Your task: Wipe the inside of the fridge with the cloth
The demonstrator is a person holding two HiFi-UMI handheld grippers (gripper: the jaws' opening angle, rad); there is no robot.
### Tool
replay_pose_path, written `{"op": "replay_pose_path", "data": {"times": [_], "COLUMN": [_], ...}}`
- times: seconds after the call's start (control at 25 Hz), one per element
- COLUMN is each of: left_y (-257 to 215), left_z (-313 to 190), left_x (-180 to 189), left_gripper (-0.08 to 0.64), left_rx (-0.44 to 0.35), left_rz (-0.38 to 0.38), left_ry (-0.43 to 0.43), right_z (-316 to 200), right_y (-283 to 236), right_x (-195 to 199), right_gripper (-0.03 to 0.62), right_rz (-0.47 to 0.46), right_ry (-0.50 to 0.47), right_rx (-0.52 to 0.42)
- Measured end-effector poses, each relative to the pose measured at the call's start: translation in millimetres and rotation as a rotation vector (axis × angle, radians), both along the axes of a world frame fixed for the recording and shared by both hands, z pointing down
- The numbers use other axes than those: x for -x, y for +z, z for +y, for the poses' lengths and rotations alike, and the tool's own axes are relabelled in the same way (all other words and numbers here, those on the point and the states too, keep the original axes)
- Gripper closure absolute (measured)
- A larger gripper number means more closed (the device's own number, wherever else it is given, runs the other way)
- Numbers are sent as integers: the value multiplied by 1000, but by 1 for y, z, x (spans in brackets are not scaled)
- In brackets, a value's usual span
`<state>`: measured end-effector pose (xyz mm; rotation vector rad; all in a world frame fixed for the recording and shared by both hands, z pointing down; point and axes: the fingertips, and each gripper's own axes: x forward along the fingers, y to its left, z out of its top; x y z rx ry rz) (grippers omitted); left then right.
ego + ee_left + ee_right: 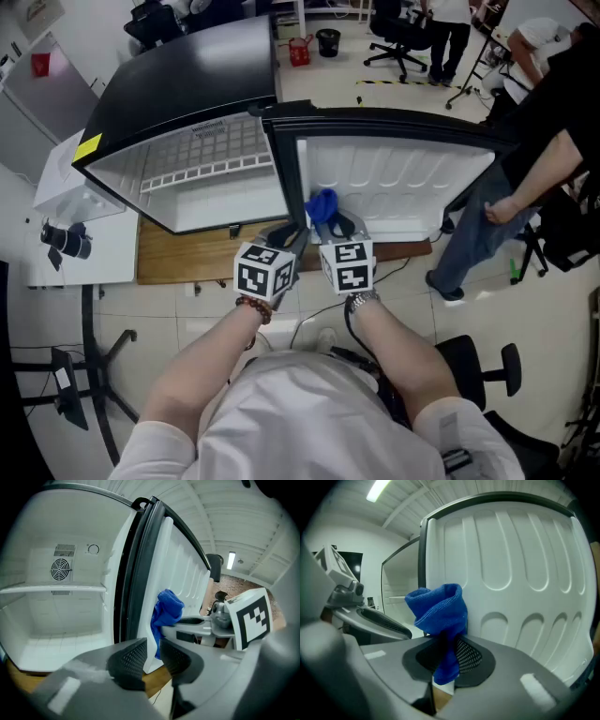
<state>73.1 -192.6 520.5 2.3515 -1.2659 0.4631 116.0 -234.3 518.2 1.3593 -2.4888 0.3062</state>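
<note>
The floor is tiled, and on a low wooden tabletop [178, 261] stands a small white fridge [202, 183] with its door [403, 173] swung open. The right gripper [449, 654] has its fingers closed on a blue cloth [439, 607], which stands bunched above them, just beside the moulded inner face of the door. The left gripper [153, 649] holds nothing. Its fingers [130, 657] are a little apart, near the door's edge.

Pale tiled floor [169, 319]; wooden platform [183, 262] low on it; black office chair [398, 37] behind; ceiling strip light [377, 489].
</note>
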Motion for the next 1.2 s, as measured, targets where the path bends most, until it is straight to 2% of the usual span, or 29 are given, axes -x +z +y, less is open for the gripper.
{"op": "replay_pose_path", "data": {"times": [0.2,0.44,1.2], "left_y": [2,5,10], "left_z": [-5,-9,-6], "left_x": [-6,-10,-1], "left_gripper": [482,482,482], "left_rx": [2,7,14], "left_rz": [0,-7,25], "left_ry": [-2,-26,-108], "right_z": [-3,-3,-19], "right_y": [0,2,9], "right_x": [-10,-40,-202], "right_gripper": [535,535,535], "right_rz": [19,40,125], "right_ry": [17,54,306], "right_rx": [-13,-28,-29]}}
